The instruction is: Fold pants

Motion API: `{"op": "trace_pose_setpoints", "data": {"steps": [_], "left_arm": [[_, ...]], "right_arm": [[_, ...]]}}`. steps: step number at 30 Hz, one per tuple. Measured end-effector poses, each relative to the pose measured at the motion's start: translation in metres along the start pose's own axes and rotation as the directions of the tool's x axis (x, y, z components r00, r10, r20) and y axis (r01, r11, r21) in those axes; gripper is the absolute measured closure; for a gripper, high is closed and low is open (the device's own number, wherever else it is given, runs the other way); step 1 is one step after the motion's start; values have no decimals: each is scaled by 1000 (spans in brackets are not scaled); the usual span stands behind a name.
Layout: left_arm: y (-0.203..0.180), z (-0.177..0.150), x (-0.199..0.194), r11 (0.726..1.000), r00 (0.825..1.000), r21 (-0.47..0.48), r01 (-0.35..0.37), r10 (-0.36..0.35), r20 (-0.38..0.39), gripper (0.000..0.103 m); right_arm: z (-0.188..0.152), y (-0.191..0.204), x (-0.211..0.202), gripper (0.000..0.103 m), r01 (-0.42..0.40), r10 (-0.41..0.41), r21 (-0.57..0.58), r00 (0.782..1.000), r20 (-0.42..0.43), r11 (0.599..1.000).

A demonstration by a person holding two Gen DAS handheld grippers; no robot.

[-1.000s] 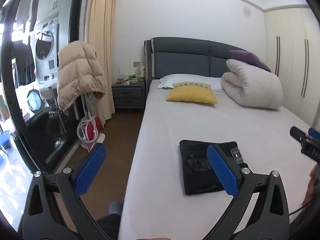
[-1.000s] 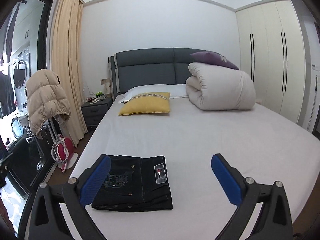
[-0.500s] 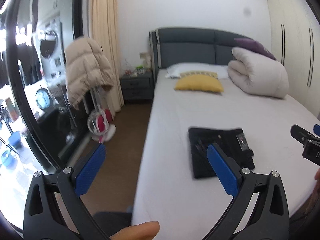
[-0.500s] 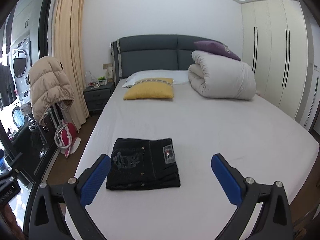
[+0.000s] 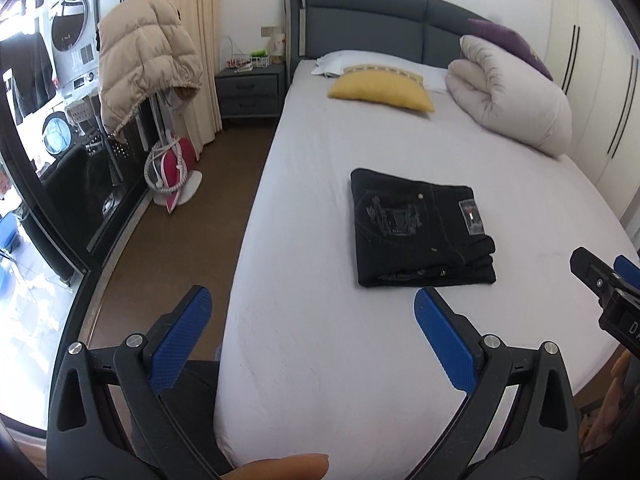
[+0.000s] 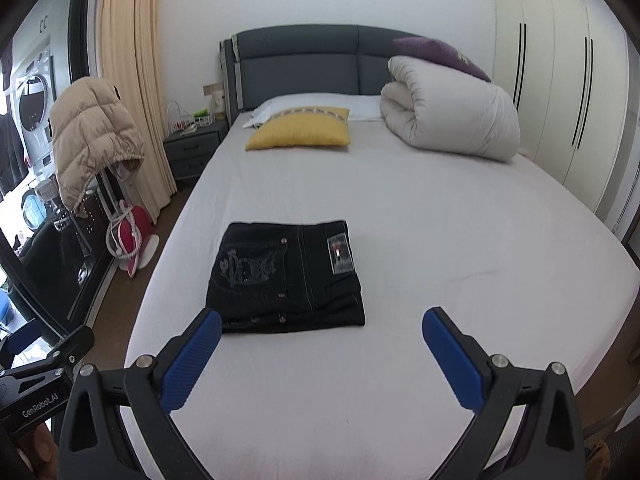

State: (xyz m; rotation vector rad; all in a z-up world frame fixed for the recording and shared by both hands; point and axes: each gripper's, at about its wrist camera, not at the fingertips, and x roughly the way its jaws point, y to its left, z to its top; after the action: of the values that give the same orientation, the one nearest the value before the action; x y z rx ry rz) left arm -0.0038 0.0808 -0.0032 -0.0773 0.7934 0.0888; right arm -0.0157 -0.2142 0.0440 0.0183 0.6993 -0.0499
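Although neither tool touches anything at this moment, the folding looks all but finished: the black denim pants with a stitched back pocket and a small waist label point(image 6: 286, 276) lie as a compact, squared bundle of several layers on the pale grey fitted sheet of the bed point(image 6: 440, 240), toward the bed's left edge and well short of the pillows. Read from the left, the room shows a beige quilted puffer jacket point(image 6: 94, 136) draped over a stand, a red and white appliance with a coiled cord point(image 6: 130, 236) on the brown floor below it, and a dark grey bedside cabinet point(image 6: 194, 146) whose top carries a small white wire basket with something green in it, too small to identify. The left gripper point(image 5: 312, 336) hovers over the near left corner of the mattress with its blue-padded fingers spread wide and nothing between them, the bundle lying just beyond its right finger. Farther along, a mustard yellow cushion point(image 6: 300, 130) rests at the head of the bed, then a rolled white duvet point(image 6: 452, 118) with a purple pillow point(image 6: 438, 52) on top. The right gripper point(image 6: 322, 338) is likewise spread and empty, held above the foot of the bed with the bundle near its left finger. What remains, by the look of it, is at most a tidying press on the slightly uneven near edge.
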Motion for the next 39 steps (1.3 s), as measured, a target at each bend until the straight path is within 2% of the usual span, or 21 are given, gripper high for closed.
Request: {"op": "trace_pose_setpoints", "data": {"steps": [11,39], "left_arm": [[-20,2,39,999,999,35,0,1,-34,0],[-29,-8,49,999,999,37,-11,13,-51,0]], "right_arm": [[-13,-6,15,0,-5,5,-4,997,-72,1000],[-24,-6,18,0,6,-9,-25,993,-114,1000]]}}
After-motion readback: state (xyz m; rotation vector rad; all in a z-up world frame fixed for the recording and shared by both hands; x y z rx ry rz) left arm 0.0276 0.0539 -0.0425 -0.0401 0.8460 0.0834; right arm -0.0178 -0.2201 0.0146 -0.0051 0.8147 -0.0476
